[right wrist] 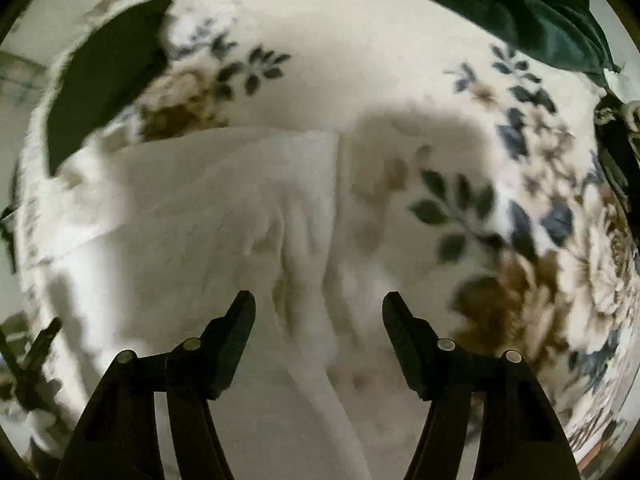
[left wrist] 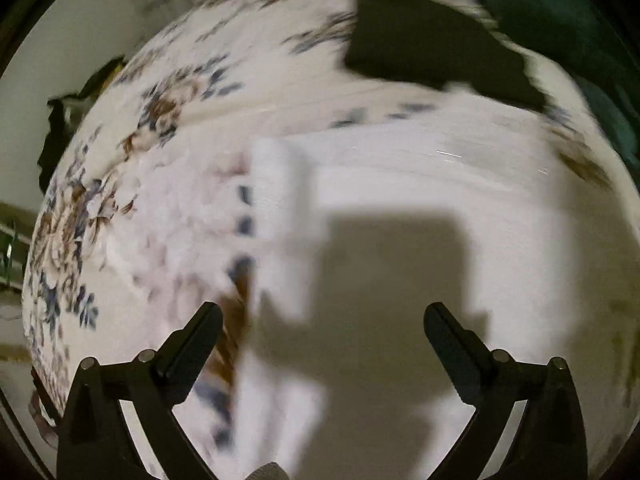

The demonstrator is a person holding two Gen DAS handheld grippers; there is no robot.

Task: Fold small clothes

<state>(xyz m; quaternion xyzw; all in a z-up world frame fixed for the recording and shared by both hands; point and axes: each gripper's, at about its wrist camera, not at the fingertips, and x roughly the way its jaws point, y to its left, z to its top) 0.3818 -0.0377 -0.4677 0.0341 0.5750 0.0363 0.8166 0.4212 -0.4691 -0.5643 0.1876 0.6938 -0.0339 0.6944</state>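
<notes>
A white garment (left wrist: 400,184) lies spread on a floral blanket (left wrist: 160,112); its edge runs down the middle of the left wrist view, which is blurred. My left gripper (left wrist: 323,312) is open and empty just above the garment. In the right wrist view the same white garment (right wrist: 224,208) fills the centre and left, with a fold ridge running toward me. My right gripper (right wrist: 319,300) is open and empty above that ridge. A folded dark garment (left wrist: 432,44) lies on the blanket beyond; it also shows in the right wrist view (right wrist: 108,76).
The floral blanket (right wrist: 500,184) covers the surface under everything. A dark green cloth (right wrist: 500,4) is bunched at the far edge, also in the left wrist view (left wrist: 560,12). A dark object (left wrist: 60,120) hangs off the blanket's left edge.
</notes>
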